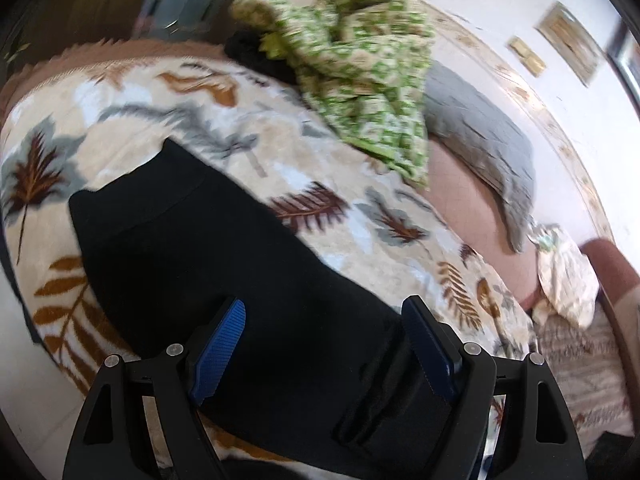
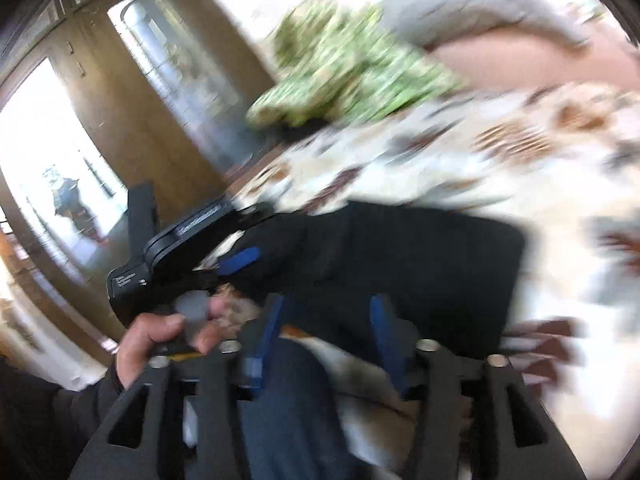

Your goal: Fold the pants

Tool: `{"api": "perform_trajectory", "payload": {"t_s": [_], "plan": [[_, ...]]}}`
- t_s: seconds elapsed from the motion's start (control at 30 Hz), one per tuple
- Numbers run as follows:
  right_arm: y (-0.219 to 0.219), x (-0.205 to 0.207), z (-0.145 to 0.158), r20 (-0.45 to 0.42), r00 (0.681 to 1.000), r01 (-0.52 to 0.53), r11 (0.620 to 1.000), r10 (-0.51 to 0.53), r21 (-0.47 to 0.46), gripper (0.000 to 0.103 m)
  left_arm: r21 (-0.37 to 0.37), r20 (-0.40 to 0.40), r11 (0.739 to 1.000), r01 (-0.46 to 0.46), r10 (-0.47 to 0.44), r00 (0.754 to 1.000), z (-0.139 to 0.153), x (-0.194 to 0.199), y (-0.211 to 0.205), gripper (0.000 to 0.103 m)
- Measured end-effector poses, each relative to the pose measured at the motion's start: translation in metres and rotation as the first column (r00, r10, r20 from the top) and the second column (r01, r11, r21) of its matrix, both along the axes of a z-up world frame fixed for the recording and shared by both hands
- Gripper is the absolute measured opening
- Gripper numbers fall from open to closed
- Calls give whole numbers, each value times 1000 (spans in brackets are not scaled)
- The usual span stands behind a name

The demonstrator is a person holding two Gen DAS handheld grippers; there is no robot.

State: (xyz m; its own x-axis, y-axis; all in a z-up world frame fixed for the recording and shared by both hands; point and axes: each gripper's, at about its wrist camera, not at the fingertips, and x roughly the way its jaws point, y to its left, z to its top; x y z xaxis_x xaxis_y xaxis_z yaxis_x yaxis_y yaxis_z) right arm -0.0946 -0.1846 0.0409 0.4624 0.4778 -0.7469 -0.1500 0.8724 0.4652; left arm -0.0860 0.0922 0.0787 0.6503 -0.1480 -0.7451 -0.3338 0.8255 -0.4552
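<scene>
Black pants [image 1: 208, 256] lie flat on the leaf-print blanket [image 1: 120, 112] of a bed, filling the lower centre of the left wrist frame. Left gripper [image 1: 324, 316] at bottom centre, jaws wide apart over the fabric, pads not pressing on it. A fold of the pants lies by its right finger. Green patterned cloth [image 1: 360, 68] heaped upper centre, grey pillow [image 1: 484, 140] to its right. Right wrist frame is blurred: right gripper [image 2: 328, 312] at bottom centre, jaws partly apart, pants edge beyond, nothing clamped. A hand [image 2: 160, 340] at lower left holds the left gripper's handle.
</scene>
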Motion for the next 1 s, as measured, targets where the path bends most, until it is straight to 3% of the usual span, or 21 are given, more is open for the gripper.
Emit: {"api": "perform_trajectory", "payload": {"t_s": [0.03,0.1,0.17,0.2,0.23,0.27,0.33,0.37,0.4,0.43,0.57,0.7,0.8,0.83,0.9,1.0], "plan": [[-24,-11,-2,-9,995,97,994,-98,-55,56,4,19,999,46,-46,999,3,1,-8,80],[-50,-19,-10,-44,978,204,979,-204,-4,46,17,50,984,179,-180,982,8,3,-28,80],[-55,-20,-15,-37,976,214,977,-214,-20,10,21,73,936,351,-352,933,12,5,-54,77],[-48,-17,-18,-31,983,178,984,-179,-29,2,33,78,908,417,-418,905,13,3,-67,64],[-43,-14,-18,-23,988,150,988,-151,-36,0,60,72,890,451,-455,888,14,1,-77,50],[-33,-11,-19,-5,994,108,993,-108,-57,0,97,52,874,476,-482,874,14,0,-87,44],[-12,-4,-27,-16,999,29,992,-32,-126,0,110,-28,864,491,-491,871,5,4,-94,39],[-3,2,-43,-87,996,-3,980,-14,-197,0,100,-119,864,493,-482,868,-8,10,-96,39],[-3,6,-56,-135,991,-4,977,-26,-214,0,76,-220,861,504,-478,850,-22,18,-99,33],[-10,7,-58,-120,991,35,985,-56,-170,0,72,-268,855,513,-479,836,-28,20,-103,31],[-23,12,-57,-132,989,56,995,-66,-78,0,178,-298,844,505,-443,845,-22,15,-119,31],[-37,30,-34,-10,995,99,992,-100,-81,6,101,-203,881,463,-437,876,0,11,-118,33],[-38,54,-33,36,995,94,994,-91,-62,6,97,-125,887,452,-440,889,9,24,-120,55],[-36,63,-40,25,997,78,995,-77,-64,6,62,-124,893,446,-436,891,2,30,-117,58],[-25,80,-75,-111,994,12,995,-23,-100,7,-11,-212,908,419,-412,886,-30,45,-112,56],[-37,80,-89,-118,990,74,997,-72,12,6,-21,-189,915,404,-400,897,-37,44,-107,56]]}}
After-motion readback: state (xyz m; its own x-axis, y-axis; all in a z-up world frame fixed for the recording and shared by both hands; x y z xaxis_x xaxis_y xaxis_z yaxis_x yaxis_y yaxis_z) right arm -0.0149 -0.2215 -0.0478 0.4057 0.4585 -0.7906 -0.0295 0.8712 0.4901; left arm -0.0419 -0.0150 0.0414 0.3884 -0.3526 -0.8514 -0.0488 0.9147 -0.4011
